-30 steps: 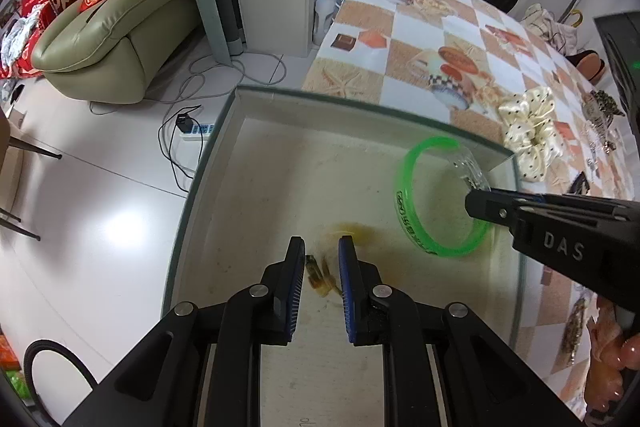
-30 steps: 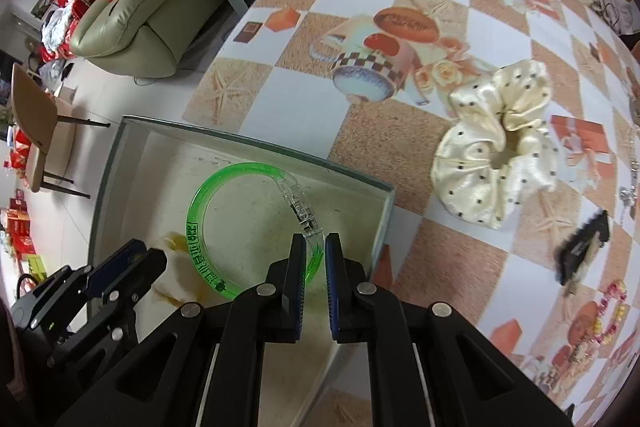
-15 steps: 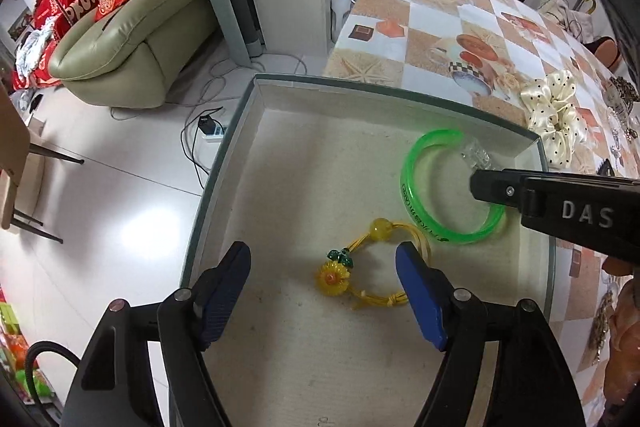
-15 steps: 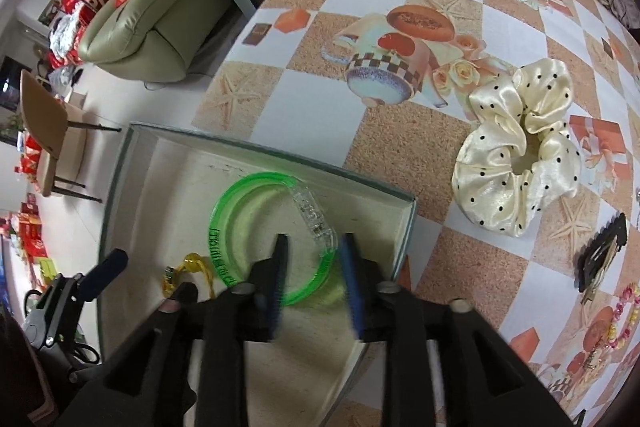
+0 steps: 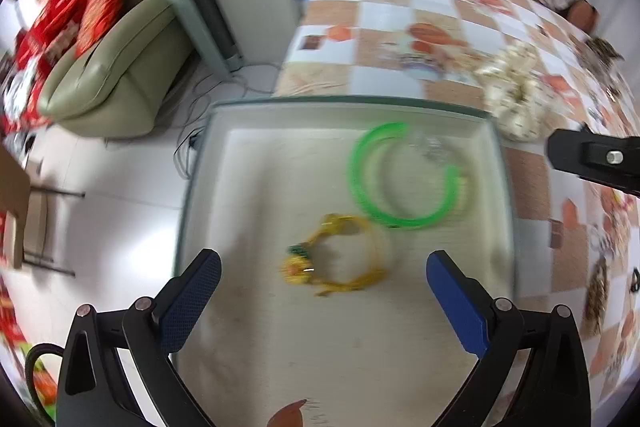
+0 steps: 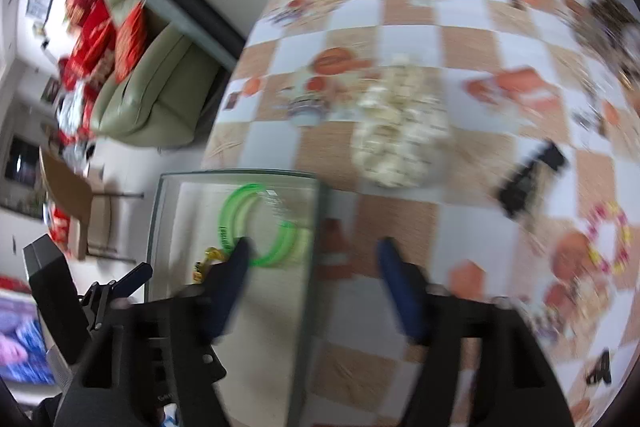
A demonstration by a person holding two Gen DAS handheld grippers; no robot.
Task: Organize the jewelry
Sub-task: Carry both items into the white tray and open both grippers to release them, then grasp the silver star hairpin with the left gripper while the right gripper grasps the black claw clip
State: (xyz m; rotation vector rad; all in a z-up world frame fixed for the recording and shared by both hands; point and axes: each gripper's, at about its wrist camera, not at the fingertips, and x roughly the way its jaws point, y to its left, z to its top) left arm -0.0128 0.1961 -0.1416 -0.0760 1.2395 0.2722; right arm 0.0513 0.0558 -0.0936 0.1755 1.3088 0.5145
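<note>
Left wrist: green bangle point(image 5: 404, 175) near tray's right rim point(image 5: 505, 203).

Motion blur smears the green bangle point(image 5: 404, 175) and cream scrunchie point(image 6: 400, 133).

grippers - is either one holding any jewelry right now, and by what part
Nothing is held. The left gripper and right gripper are both open; the green bangle and yellow bracelet lie loose in the tray.
</note>
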